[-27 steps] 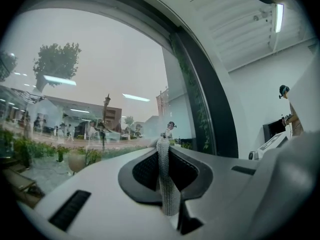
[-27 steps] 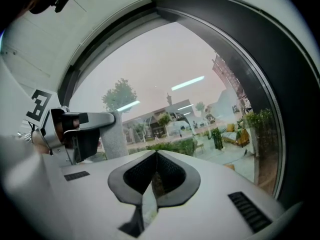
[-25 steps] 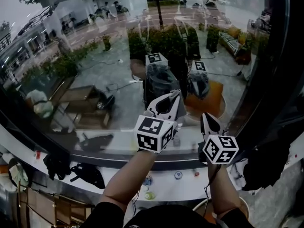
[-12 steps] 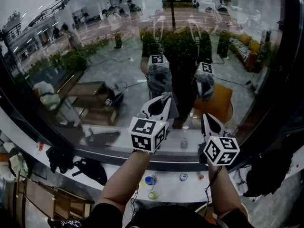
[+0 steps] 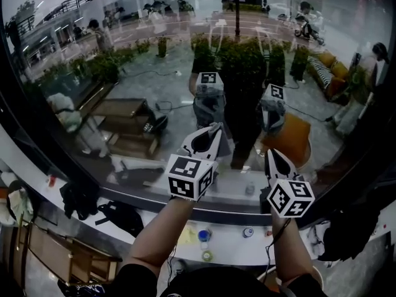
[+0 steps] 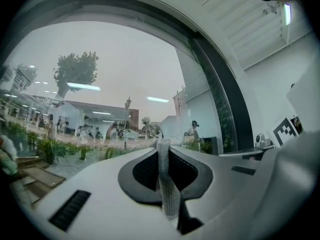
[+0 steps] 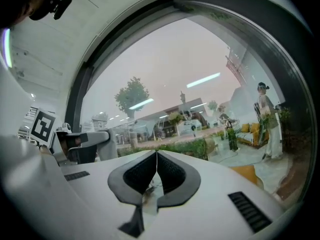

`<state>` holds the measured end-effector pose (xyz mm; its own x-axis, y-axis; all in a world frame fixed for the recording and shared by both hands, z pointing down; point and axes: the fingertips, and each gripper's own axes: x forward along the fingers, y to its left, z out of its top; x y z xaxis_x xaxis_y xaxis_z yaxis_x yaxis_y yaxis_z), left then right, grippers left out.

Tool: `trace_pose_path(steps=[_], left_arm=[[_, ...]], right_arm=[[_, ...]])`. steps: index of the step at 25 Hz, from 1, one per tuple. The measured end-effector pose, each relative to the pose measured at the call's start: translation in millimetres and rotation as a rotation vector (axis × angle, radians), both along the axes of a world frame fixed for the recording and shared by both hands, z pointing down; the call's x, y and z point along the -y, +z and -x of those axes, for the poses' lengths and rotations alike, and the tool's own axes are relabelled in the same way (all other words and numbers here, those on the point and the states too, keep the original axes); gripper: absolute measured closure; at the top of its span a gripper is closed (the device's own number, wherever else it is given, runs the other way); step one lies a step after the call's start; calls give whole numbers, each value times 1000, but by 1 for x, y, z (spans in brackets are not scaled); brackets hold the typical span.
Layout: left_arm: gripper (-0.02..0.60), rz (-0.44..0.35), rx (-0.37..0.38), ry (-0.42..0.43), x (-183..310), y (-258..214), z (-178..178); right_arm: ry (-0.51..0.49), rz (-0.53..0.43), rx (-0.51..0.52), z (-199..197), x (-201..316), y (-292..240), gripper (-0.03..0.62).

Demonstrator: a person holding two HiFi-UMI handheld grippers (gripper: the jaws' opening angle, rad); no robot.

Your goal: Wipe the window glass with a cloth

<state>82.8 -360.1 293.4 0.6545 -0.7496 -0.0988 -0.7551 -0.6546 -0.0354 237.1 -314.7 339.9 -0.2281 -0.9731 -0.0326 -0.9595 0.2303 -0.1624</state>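
The window glass (image 5: 124,73) fills the head view, curved and full of reflections. My left gripper (image 5: 213,129) is raised before it, shut on a grey mesh cloth (image 5: 221,143). In the left gripper view the cloth (image 6: 165,179) runs as a narrow strip between the jaws of that gripper (image 6: 163,144), whose tips point at the glass (image 6: 110,84). My right gripper (image 5: 270,153) is held beside it to the right, shut with its tips meeting and nothing in them (image 7: 156,153). The right gripper view also shows the left gripper (image 7: 85,138) with the cloth (image 7: 108,144).
A dark window frame (image 5: 371,141) runs down the right side. Below the glass is a white ledge (image 5: 154,224) with small caps and a black bag (image 5: 117,215). Both grippers are mirrored in the glass (image 5: 209,82). People stand outside at the right (image 5: 377,54).
Both grippers stay close together before the glass; the left one has drifted slightly left. The head view has tilted, so the scene outside sits lower in the frame.
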Motion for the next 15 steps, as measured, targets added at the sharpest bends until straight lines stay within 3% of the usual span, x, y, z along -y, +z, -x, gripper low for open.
trace_pose_path(steps=[15], left_arm=[[551, 15, -23, -79, 35, 11, 157]], right_arm=[[-50, -15, -36, 128, 23, -9, 565]])
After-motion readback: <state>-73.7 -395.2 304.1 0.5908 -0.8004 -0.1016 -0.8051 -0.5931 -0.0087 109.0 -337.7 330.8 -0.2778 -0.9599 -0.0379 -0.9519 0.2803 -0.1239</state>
